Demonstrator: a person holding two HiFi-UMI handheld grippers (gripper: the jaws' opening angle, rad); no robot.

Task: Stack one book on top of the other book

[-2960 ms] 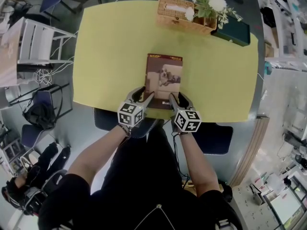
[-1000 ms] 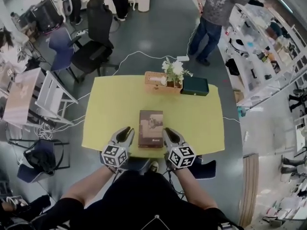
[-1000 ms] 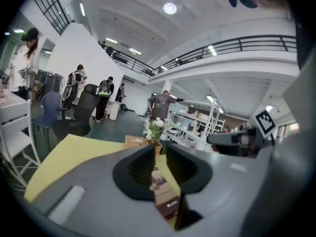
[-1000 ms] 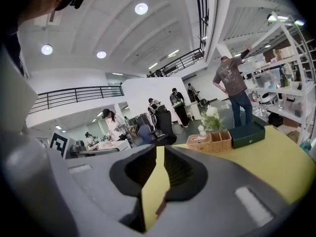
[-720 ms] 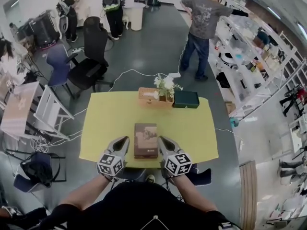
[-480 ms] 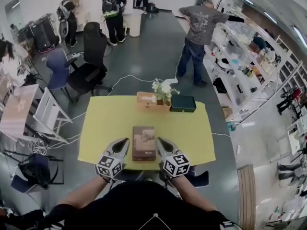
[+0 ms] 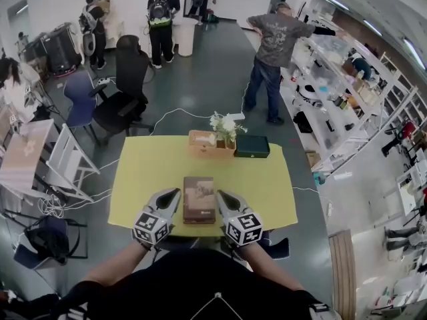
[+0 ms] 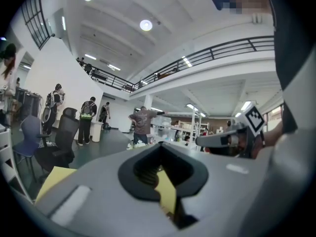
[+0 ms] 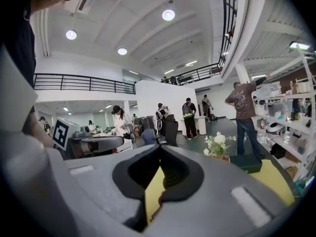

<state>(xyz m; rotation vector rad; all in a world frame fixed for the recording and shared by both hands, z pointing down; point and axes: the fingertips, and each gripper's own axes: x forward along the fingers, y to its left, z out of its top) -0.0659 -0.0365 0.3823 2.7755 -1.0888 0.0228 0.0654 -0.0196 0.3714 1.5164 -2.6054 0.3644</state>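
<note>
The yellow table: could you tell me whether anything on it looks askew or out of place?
Nothing stands out: the brown book lies square by the near edge; the wicker basket, flowers and green box stand tidily behind.

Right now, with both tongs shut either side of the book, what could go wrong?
The book lies close to the near edge of the table, between the left tongs and right tongs; a careless swing of either could nudge it off. A cable trails on the floor beyond the table, a possible trip hazard.
</note>
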